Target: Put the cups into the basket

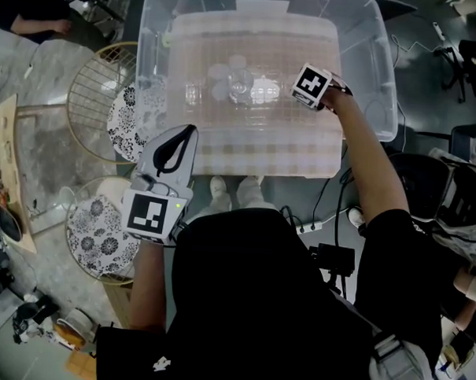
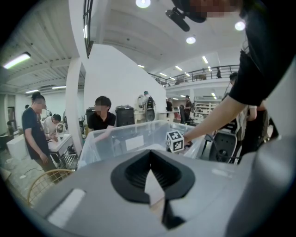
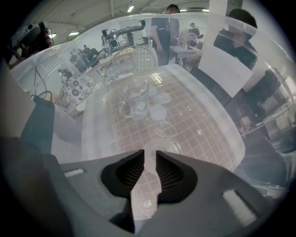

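**Right gripper down in the tub on a cup, left gripper idle**

Your right gripper (image 1: 309,88) (image 3: 150,155) is at 1 o'clock in the head view. It reaches steeply down inside the clear tub (image 1: 384,89) (image 3: 231,139). Its jaws stand only a sliver apart and pinch the thin wall of a clear cup (image 3: 163,144), whose round rim shows just past the tips, low over the checked floor of the tub.

The loose cups (image 1: 227,78) (image 3: 138,99) are clustered on that floor. They sit near the tub's middle, at about 11 o'clock from the pinched cup in the right gripper view, and a taller glass stands among the smaller ones.

Your left gripper (image 1: 189,132) (image 2: 149,159) hangs outside the tub's near wall, close to your body at 9 o'clock. Its pads are pressed together with nothing between them, and it points across at the tub (image 2: 115,139) and your right arm.

At 10 o'clock, beside the tub, is a round wire basket (image 1: 88,100) with a patterned plate (image 1: 131,121) at its edge. A second patterned plate (image 1: 102,234) lies at 8 o'clock. People stand in the background past the tub.
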Demonstrator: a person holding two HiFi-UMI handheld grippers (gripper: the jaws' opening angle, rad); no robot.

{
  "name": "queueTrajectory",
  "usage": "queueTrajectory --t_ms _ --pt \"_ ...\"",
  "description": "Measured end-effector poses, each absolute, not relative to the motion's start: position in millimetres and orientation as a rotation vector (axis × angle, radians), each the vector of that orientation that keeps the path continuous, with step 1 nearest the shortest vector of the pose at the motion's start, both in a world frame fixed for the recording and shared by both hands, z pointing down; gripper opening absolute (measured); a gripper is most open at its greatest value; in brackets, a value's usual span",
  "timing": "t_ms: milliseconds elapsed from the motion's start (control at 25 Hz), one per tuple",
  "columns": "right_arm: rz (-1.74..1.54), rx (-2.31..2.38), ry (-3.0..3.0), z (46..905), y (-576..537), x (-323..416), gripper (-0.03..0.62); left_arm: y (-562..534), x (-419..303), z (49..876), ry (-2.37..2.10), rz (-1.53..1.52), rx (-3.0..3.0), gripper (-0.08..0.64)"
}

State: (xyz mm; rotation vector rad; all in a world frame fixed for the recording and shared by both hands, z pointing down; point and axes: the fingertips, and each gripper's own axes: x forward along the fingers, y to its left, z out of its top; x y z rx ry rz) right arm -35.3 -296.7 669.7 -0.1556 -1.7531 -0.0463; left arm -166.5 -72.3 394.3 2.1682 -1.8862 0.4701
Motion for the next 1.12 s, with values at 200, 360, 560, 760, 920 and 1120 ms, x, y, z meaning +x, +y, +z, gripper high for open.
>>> queueTrajectory --t_ms 200,360,560,760,920,1120 --pt "-0.085 -0.142 -1.765 651.4 -292.1 -29.6 0.083 -74.9 -158.9 390.9 -1.865 0.442 2.207 0.008" --pt "-0.11 -0.111 -1.815 630.4 -288.8 -29.4 0.07 -76.1 -156.8 385.4 -1.852 0.445 2.251 0.008" --pt "-0.171 -0.062 -1.974 578.3 -282.9 -42.9 0.002 -73.8 -163.4 375.6 -1.872 0.407 2.251 0.008" --pt "-0.252 0.008 -2.133 511.5 -279.2 -62.6 0.002 -71.5 -159.4 369.2 -1.862 0.37 2.283 0.008" --pt "-0.301 0.064 -2.238 469.5 -262.2 -66.9 0.002 -69.2 -154.2 363.6 -1.844 0.356 2.327 0.008" --pt "-0.313 0.146 -2.382 422.2 -233.2 -62.8 0.002 -67.9 -140.3 344.3 -1.855 0.362 2.36 0.008"
